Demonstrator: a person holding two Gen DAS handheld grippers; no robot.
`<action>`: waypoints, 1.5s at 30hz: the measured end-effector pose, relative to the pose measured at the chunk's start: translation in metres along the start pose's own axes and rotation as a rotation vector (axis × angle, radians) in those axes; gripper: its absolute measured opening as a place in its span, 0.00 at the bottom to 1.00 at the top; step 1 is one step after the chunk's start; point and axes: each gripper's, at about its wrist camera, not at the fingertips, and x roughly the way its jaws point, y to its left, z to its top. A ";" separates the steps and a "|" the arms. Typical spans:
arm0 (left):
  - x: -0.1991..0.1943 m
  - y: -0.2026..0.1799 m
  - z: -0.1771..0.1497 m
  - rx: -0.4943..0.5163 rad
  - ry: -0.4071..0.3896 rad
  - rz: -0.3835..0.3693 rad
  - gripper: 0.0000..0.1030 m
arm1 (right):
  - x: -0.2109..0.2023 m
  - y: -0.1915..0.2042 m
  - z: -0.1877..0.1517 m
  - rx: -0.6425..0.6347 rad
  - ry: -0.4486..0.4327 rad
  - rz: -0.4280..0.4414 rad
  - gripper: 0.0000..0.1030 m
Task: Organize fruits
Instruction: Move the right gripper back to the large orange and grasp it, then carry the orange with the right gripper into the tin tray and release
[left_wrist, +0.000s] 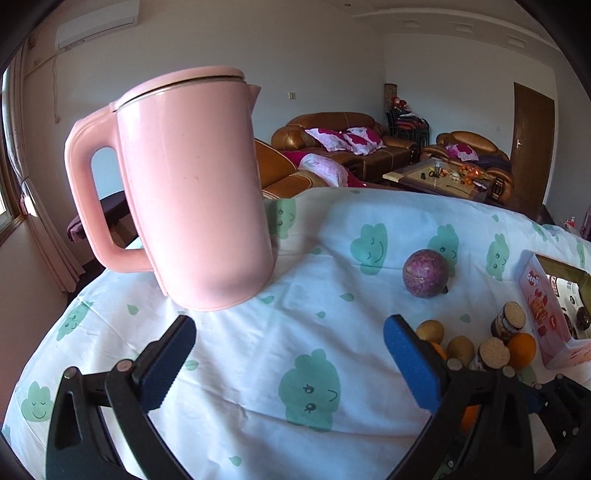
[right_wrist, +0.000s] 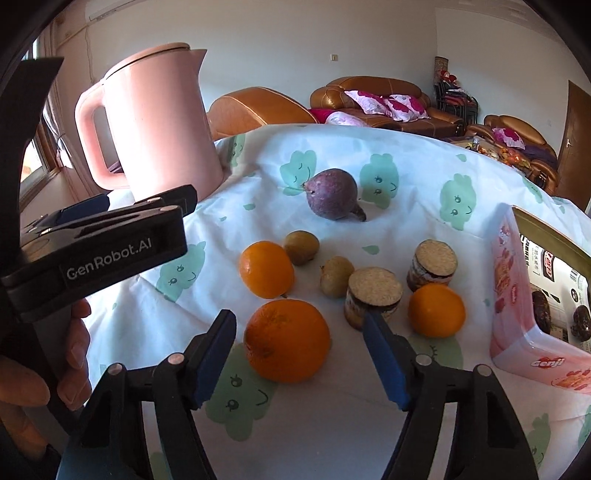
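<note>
In the right wrist view, three oranges lie on the cloth: a large one (right_wrist: 287, 339) between my open right gripper's (right_wrist: 299, 354) fingers, one behind it (right_wrist: 266, 268) and one at the right (right_wrist: 436, 310). Two small brown kiwis (right_wrist: 301, 246) (right_wrist: 335, 276) and a purple passion fruit (right_wrist: 331, 194) lie farther back. My left gripper (left_wrist: 290, 350) is open and empty over bare cloth in front of the pink kettle (left_wrist: 184, 192). It also shows at the left of the right wrist view (right_wrist: 110, 236). The passion fruit (left_wrist: 425, 273) lies to its right.
Two cylindrical wrapped snacks (right_wrist: 373, 297) (right_wrist: 433, 266) stand among the fruit. An open pink Genji box (right_wrist: 517, 314) with dark items inside sits at the right. The pink kettle (right_wrist: 159, 125) stands at the back left of the table (right_wrist: 406, 166). Sofas lie beyond.
</note>
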 end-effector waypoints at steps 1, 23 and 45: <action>-0.001 -0.002 0.000 0.011 -0.003 0.003 1.00 | 0.002 0.003 0.000 -0.015 0.013 -0.006 0.55; -0.011 -0.043 -0.013 0.184 0.000 -0.213 0.84 | -0.078 -0.091 -0.017 0.123 -0.243 -0.154 0.47; 0.022 -0.043 -0.017 0.043 0.147 -0.321 0.37 | -0.085 -0.118 -0.021 0.206 -0.239 -0.107 0.47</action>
